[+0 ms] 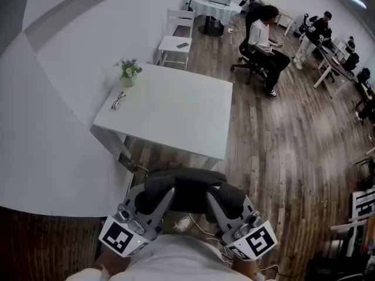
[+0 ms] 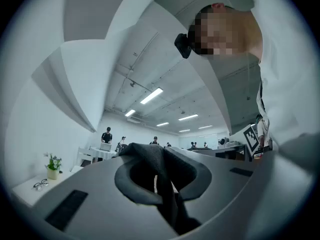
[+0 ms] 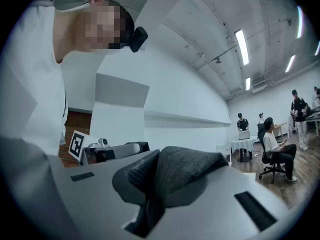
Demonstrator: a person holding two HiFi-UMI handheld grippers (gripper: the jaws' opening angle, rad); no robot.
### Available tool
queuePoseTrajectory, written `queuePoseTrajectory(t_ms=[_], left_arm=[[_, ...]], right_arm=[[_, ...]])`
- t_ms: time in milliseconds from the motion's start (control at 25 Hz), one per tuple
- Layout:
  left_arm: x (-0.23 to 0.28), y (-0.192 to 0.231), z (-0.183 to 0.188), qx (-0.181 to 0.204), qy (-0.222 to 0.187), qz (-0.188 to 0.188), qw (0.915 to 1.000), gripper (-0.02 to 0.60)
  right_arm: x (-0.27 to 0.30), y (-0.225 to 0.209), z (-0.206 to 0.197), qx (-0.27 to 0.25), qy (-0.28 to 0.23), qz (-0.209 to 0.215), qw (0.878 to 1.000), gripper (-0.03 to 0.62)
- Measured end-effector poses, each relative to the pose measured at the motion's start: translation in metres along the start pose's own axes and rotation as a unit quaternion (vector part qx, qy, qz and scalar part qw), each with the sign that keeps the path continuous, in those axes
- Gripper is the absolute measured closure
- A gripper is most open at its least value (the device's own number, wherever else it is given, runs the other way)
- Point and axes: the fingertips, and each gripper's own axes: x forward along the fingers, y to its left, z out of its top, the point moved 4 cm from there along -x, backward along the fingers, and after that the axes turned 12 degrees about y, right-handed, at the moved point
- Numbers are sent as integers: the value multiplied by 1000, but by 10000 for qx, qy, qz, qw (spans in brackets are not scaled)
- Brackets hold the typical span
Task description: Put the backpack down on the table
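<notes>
The dark grey backpack (image 1: 185,187) hangs close in front of my body, short of the white table (image 1: 176,113). My left gripper (image 1: 169,195) grips its left side and my right gripper (image 1: 211,199) its right side. In the left gripper view a fold of grey backpack fabric (image 2: 159,170) is pinched between the shut jaws of the left gripper (image 2: 161,196). In the right gripper view another fold of the fabric (image 3: 180,173) is clamped in the right gripper (image 3: 159,196). The bag's lower part is hidden under the grippers.
On the table's far left corner stand a small potted plant (image 1: 129,71) and a pair of glasses (image 1: 118,100). A white chair (image 1: 176,38) is behind the table. A white wall runs along the left. People sit at desks (image 1: 265,38) on the wooden floor to the right.
</notes>
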Motion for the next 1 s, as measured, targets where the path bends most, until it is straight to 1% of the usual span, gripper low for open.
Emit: queuePoseTrajectory(t_ms=[80,320,520,640,760,1000], left_arm=[[3,1,-3,-38,21,-4,10000,531],[10,11,-2,74,19,118,9999,531],[18,27,-6,85,40,150,9998,531],[25,43,-10,73,92,134,9998,531],[33,62,-9,33,56,86,9999,531],[58,109,-3,-62,-11,-140,9999,531]], right_arm=[[1,-5,-2,-5,-7,5,10000,543],[10,-10,-2,-46,3,106,9999,545],[24,-17,-7,67,77,156,9998,545],[38,-25,-8,121,122,143,9998,545],[55,-33,-5,149,171,116,9997,543],[93,-57,8,240,164,42,9996,543]])
